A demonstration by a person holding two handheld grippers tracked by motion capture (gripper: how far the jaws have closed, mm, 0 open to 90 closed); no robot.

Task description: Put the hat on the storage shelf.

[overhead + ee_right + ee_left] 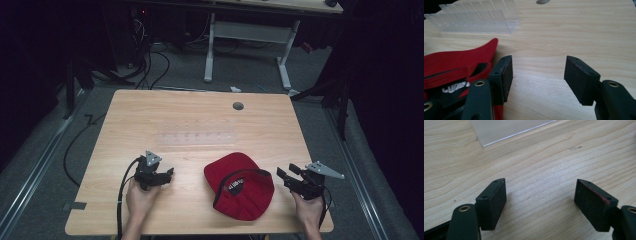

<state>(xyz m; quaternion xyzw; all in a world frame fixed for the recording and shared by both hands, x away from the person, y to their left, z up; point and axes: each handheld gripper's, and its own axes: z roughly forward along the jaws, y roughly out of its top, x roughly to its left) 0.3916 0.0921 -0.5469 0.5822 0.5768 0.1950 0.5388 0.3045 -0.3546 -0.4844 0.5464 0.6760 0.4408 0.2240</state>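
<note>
Two grippers sit low over a pale wood-grain counter (200,115), one on either side of a red cap (239,186). The cap lies upside down near the front edge, its soft fabric crown slumped and a dark inner band showing white lettering — too blurred to read. The left gripper (540,203) hovers well apart from the cap, its flat black fingers (495,200) spread wide over bare wood. The right gripper (537,80) is just beside the cap's edge, its matte, block-shaped fingers (580,77) likewise spread, with nothing between them. Farther back stands a clear plastic rack (477,18), ribbed into narrow slots, and beyond it a round grey grommet (238,106) set in the counter.
</note>
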